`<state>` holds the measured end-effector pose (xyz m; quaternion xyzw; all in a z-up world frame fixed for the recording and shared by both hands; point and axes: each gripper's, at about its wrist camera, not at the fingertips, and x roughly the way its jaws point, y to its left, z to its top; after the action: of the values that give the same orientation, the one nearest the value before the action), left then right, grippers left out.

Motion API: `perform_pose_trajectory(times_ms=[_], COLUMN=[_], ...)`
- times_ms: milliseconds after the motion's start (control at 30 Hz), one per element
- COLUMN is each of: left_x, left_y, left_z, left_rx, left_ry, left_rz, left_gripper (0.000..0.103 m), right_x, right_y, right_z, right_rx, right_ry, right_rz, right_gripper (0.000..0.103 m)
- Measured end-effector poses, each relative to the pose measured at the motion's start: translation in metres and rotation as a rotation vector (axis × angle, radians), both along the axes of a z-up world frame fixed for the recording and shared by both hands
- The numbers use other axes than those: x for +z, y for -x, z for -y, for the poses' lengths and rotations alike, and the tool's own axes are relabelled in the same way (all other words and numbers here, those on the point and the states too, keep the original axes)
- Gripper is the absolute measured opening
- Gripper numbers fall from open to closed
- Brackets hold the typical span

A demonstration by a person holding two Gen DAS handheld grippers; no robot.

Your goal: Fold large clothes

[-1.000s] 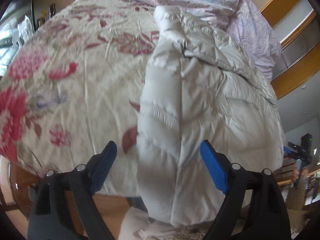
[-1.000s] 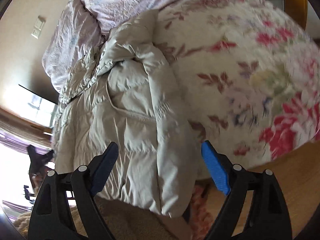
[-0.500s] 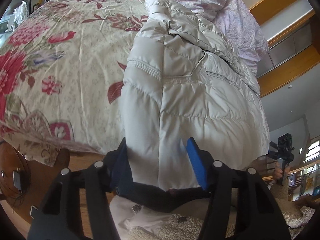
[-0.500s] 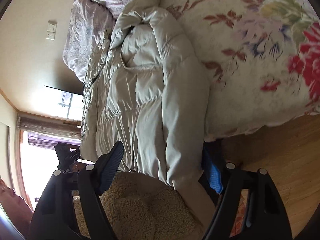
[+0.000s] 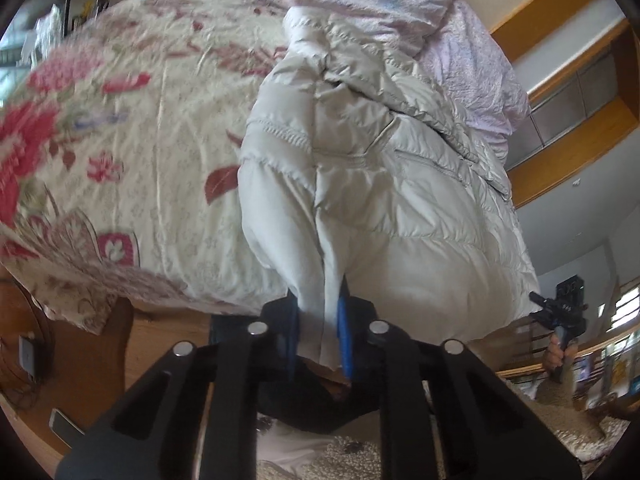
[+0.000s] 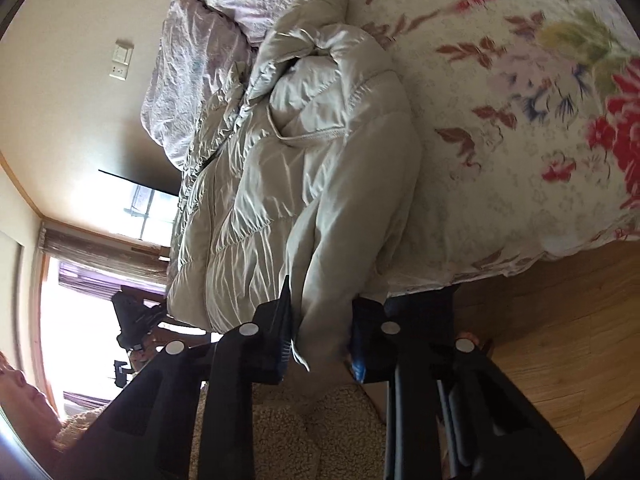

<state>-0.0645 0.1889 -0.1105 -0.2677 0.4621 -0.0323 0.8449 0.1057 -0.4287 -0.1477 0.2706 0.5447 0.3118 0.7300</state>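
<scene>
A cream puffer jacket (image 5: 360, 168) lies on the floral bedspread (image 5: 132, 152), its hem hanging over the bed's foot edge. The left tool (image 5: 318, 336) is clamped on the hem; the right tool (image 6: 320, 332) apparently pinches a thicker fold there.

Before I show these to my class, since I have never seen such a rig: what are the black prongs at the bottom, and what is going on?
No robot here: a person holds a two-finger clamp in each hand, each with a fisheye camera looking along its fingers. One picture is from the left gripper, the other from the right gripper. On the bed, over a floral bedspread, lies a pale puffer jacket. Each gripper has shut on the jacket's near edge, where it hangs over the bedside. Purple pillows lie at the far end.
</scene>
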Motion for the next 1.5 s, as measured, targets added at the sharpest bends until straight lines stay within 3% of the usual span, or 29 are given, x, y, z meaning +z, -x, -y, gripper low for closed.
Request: perform_pose_trajectory(times_ms=[267,433,633,767,833,1067,1367,1467,1500], left_x=[0.048,0.09,0.141,0.158,0.159,0.137,0.083,0.065,0.062], left_y=[-0.01,-0.034,-0.098,-0.151,-0.176,-0.263,-0.351,-0.372,-0.375], left_z=[-0.003,-0.003,-0.005,-0.006,-0.01,-0.025,-0.043,-0.05,-0.051], left_rx=[0.045,0.102,0.189,0.231,0.243,0.286,0.299,0.305,0.307], left_ry=[-0.075,-0.104,-0.25,-0.377,-0.394,-0.424,-0.461,-0.427,-0.405], left_rz=[0.132,0.248,0.375,0.418,0.418,0.367,0.272,0.24,0.233], left_gripper=[0.013,0.013,0.013,0.013,0.013,0.013,0.014,0.02,0.028], right_x=[0.052,0.103,0.169,0.188,0.19,0.163,0.112,0.096,0.094], right_y=[-0.012,-0.031,-0.073,-0.114,-0.142,-0.226,-0.32,-0.347,-0.351], right_z=[-0.024,-0.047,-0.081,-0.106,-0.121,-0.154,-0.172,-0.169,-0.167], right_rx=[-0.047,-0.129,-0.294,-0.37,-0.4,-0.437,-0.488,-0.483,-0.48], right_ry=[0.096,0.177,0.288,0.372,0.425,0.557,0.571,0.536,0.519], right_rz=[0.212,0.415,0.705,0.79,0.819,0.825,0.624,0.491,0.466], right_gripper=[0.016,0.015,0.015,0.015,0.015,0.015,0.016,0.03,0.037])
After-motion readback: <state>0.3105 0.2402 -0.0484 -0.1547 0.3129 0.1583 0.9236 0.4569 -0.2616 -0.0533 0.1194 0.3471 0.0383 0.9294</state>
